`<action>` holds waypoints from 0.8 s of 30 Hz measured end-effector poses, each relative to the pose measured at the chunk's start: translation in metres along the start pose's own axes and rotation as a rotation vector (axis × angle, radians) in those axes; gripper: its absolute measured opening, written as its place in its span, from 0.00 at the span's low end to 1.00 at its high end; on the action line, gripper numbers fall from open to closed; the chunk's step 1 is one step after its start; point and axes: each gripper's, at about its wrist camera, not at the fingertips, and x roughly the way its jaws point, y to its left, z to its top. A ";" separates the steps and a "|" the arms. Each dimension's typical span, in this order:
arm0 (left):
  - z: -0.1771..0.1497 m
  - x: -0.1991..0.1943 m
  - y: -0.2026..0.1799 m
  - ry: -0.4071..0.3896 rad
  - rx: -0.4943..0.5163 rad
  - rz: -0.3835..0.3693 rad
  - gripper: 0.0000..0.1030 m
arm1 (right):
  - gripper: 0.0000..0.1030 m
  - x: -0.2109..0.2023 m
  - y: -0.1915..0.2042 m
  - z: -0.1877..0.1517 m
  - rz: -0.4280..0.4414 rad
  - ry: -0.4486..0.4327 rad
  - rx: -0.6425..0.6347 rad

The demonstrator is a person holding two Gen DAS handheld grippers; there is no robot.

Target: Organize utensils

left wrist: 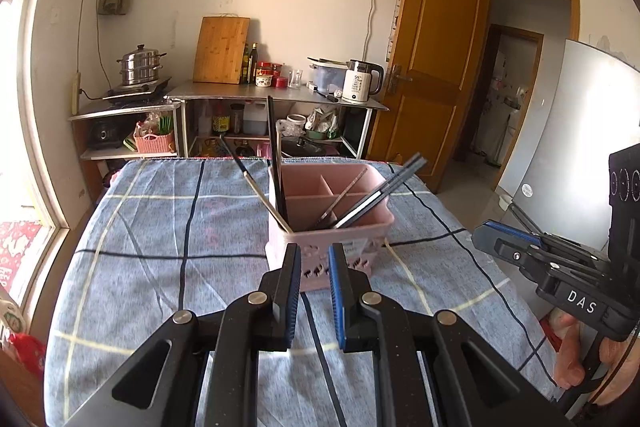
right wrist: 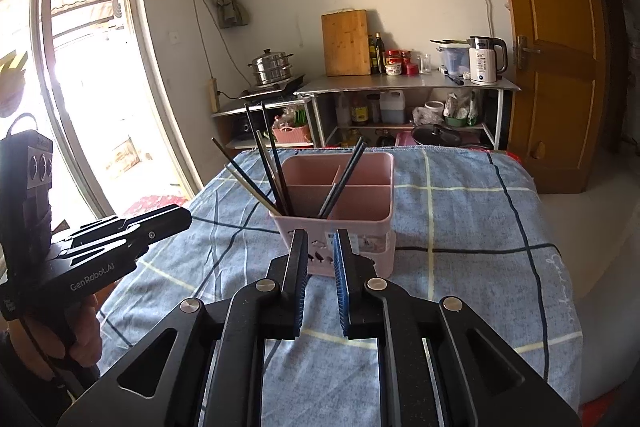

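Pink holder [left wrist: 332, 239] stood on the checked cloth [left wrist: 160, 227] — chopsticks [left wrist: 276, 147] leaning inside. Left gripper [left wrist: 314, 255] and right gripper [right wrist: 320, 243] hovered near it, fingers apart, empty.

Table under blue plaid cloth [left wrist: 160, 227]; pink divided utensil caddy [right wrist: 360, 203] stands on it, black cable [right wrist: 480, 250] possibly running behind.

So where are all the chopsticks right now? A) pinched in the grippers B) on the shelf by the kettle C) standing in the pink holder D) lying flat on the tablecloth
C: the chopsticks lean inside the pink holder, while the left gripper and right gripper are both open and hold nothing.
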 end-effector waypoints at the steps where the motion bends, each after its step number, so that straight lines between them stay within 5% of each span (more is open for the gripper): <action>1: -0.005 -0.003 -0.002 0.000 -0.002 0.002 0.13 | 0.15 -0.003 0.001 -0.003 0.000 -0.002 0.001; 24: -0.106 -0.046 -0.038 -0.056 0.020 0.036 0.13 | 0.16 -0.045 0.029 -0.096 -0.051 -0.043 -0.035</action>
